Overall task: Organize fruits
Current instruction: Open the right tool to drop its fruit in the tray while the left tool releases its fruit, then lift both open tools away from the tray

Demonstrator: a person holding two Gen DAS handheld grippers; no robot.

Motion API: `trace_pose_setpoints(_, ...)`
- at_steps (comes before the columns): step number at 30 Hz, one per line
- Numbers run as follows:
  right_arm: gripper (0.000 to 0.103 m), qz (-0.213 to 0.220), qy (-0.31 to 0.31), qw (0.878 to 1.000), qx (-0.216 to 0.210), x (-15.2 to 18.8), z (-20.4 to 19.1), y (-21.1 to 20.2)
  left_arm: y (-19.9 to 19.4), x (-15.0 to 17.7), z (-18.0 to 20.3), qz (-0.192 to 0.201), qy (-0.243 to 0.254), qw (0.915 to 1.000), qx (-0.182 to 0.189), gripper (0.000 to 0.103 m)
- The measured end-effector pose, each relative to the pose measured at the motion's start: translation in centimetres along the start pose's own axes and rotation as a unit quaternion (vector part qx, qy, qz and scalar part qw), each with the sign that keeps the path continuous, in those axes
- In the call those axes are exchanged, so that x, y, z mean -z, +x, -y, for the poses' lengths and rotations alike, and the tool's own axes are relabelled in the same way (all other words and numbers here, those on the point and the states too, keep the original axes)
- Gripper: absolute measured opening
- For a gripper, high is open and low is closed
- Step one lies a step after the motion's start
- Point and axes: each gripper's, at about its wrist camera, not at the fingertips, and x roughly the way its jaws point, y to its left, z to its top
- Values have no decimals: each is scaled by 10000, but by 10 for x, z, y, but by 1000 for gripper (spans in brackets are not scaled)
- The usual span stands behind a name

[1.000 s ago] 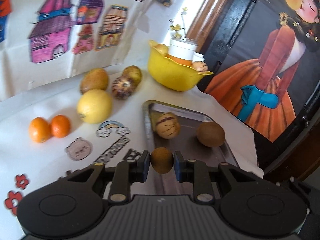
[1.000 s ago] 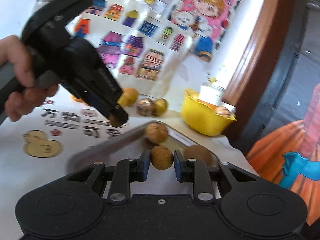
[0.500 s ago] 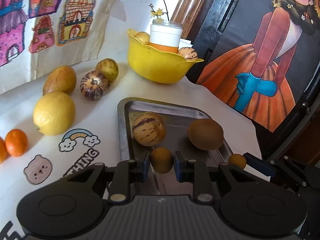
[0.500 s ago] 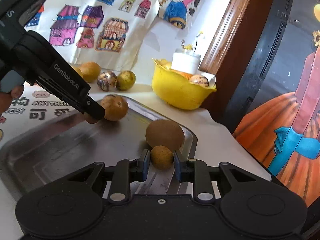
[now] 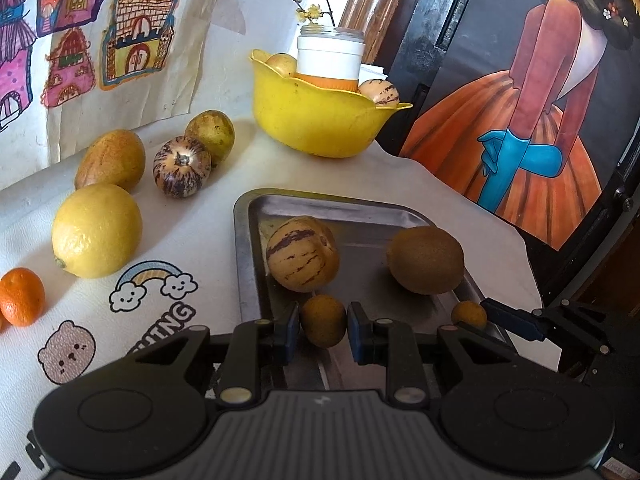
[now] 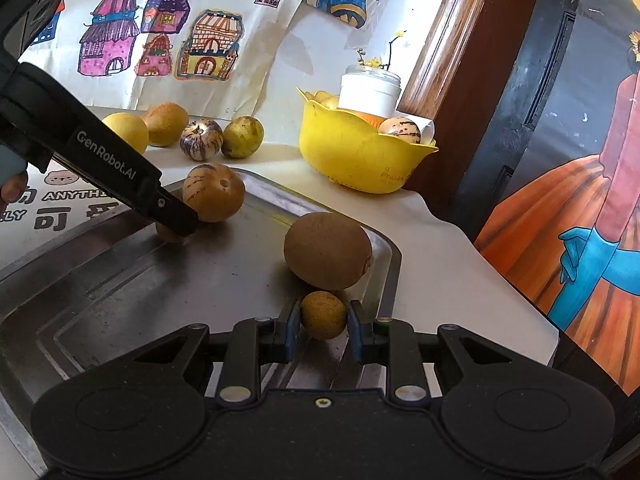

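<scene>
My left gripper is shut on a small brown round fruit, low over the metal tray, just in front of a striped melon-like fruit. A kiwi lies in the tray to the right. My right gripper is shut on a second small brown fruit, low in the tray right in front of the kiwi. The right gripper also shows in the left wrist view, and the left gripper in the right wrist view.
A yellow bowl with a white jar and fruit stands behind the tray. A lemon, an orange and three more fruits lie on the white cloth to the left. The table edge falls off at right.
Both grippers have moved forward and down into the tray with their small fruits. The left fruit now sits beside the striped fruit, the right fruit beside the kiwi.
</scene>
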Motion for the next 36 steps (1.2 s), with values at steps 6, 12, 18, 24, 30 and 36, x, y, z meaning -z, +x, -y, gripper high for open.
trace_pose_setpoints(6,28,-50,-7,10000,1,1,-2,1,2,0,-2,-54,-79,10000,22,28)
trace_pose_setpoints(12,30,-30,40,10000,30,4,-4,-2,1,0,-6,-84,-218,9997,58,34)
trace_pose_setpoints(18,46,68,161,9998,26,5,-6,-15,-11,-2,-6,21,-366,9993,124,56)
trace_pose_setpoints(24,65,296,354,9989,-7,6,-12,-39,-35,-2,-1,388,-336,9987,-1,89)
trace_pose_setpoints(30,87,663,744,9950,0,3,-10,-71,-67,2,2,726,-323,9966,-209,102)
trace_pose_setpoints(36,98,1091,993,9890,92,-1,-12,-107,-100,16,5,1021,-229,9928,-579,103)
